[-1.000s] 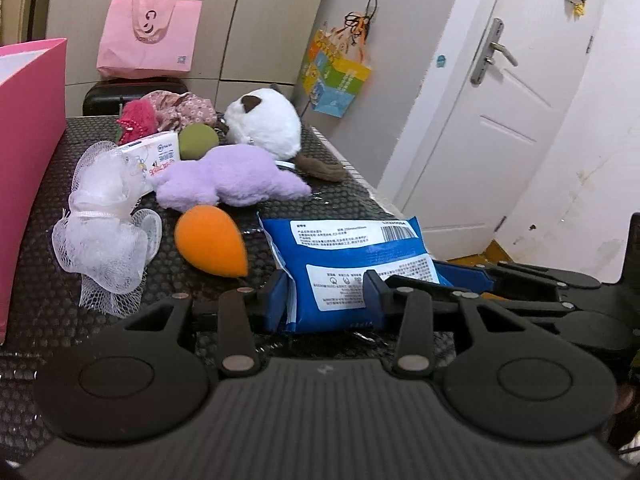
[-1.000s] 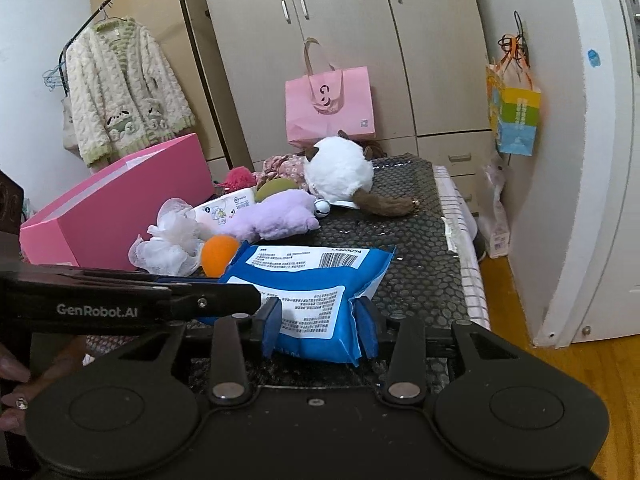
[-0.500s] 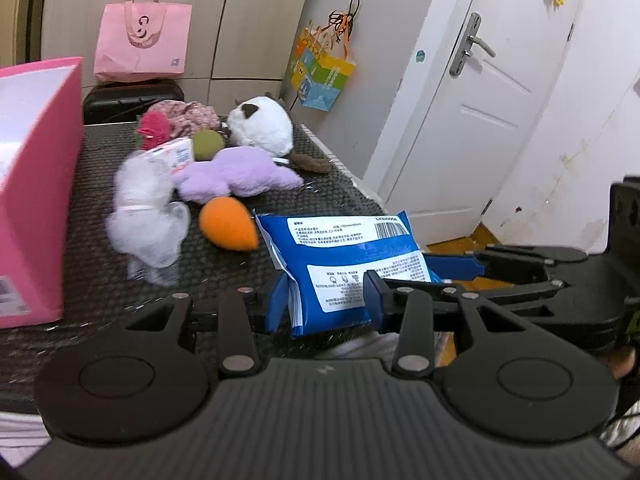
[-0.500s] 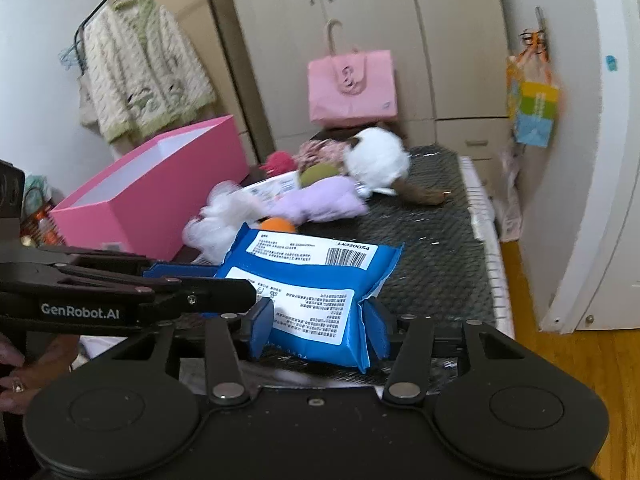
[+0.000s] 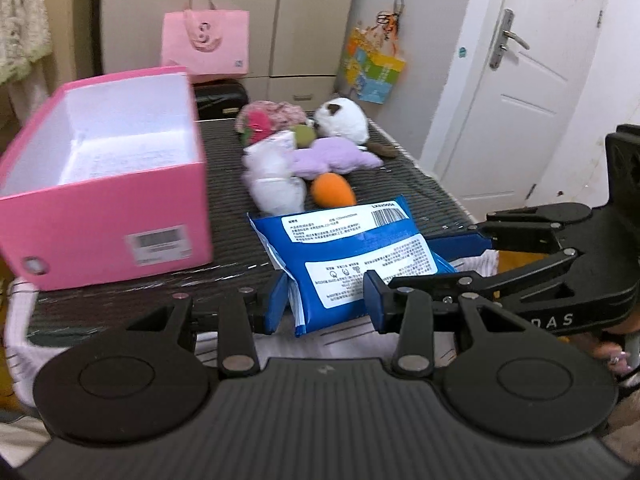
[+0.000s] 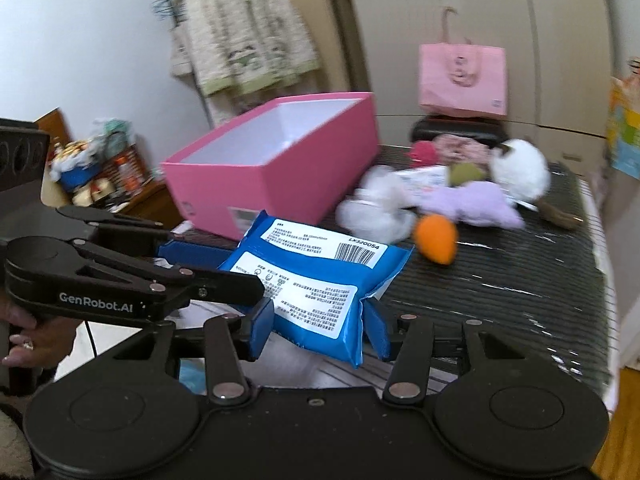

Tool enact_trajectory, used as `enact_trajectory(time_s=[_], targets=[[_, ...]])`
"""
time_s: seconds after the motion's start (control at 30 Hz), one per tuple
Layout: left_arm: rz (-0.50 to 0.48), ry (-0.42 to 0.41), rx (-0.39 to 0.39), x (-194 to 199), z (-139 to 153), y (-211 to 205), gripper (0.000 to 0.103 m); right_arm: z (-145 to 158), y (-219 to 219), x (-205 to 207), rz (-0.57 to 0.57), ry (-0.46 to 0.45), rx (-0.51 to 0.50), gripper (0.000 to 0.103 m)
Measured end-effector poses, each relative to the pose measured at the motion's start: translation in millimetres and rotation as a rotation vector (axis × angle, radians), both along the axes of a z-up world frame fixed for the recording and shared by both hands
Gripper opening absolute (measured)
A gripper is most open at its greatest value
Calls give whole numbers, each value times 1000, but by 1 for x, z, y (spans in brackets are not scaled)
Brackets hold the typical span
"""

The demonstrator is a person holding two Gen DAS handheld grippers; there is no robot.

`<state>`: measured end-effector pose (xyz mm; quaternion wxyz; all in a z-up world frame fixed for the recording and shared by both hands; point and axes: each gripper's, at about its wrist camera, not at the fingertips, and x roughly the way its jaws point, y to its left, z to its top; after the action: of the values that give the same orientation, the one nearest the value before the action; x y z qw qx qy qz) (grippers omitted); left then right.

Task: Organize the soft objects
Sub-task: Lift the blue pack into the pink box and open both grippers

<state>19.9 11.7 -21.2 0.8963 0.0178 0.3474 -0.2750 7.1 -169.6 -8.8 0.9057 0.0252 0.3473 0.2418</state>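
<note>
While both grippers clamp blue pack [image 5: 352,256], pink box [image 5: 120,216] beside.

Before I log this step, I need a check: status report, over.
Both tongs, left and right, shut on blue pack. Pack aloft. Pink box open; nothing between.

Both grippers are clamped on one blue wipes pack [image 5: 352,256], held from opposite ends. The left gripper [image 5: 326,300] pinches the pack's near end between its blue pads, jaws narrowed. The right gripper [image 6: 320,328] grips likewise; in the left view it reaches in from 3 o'clock. A hand [image 6: 24,332] at 9 o'clock holds the left gripper's handle.
</note>
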Motion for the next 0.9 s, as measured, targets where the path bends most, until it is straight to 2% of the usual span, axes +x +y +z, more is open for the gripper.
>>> enact_trajectory(time_s=[0.17, 0.47, 0.67, 0.77, 0.87, 0.9], targets=[[41, 16, 4, -9, 11, 29, 40, 11, 27, 1, 52, -29, 9, 56], [141, -102, -17, -1, 46, 67, 40, 43, 65, 25, 121, -113, 23, 56], [178, -158, -46, 31, 62, 82, 42, 60, 85, 51, 132, -201, 13, 56], [200, -164, -70, 58, 65, 90, 43, 64, 90, 72, 127, -246, 39, 56], [229, -209, -14, 84, 66, 92, 43, 61, 94, 101, 131, -238, 87, 55], [247, -239, 22, 91, 64, 90, 43, 59, 97, 110, 135, -232, 98, 45]])
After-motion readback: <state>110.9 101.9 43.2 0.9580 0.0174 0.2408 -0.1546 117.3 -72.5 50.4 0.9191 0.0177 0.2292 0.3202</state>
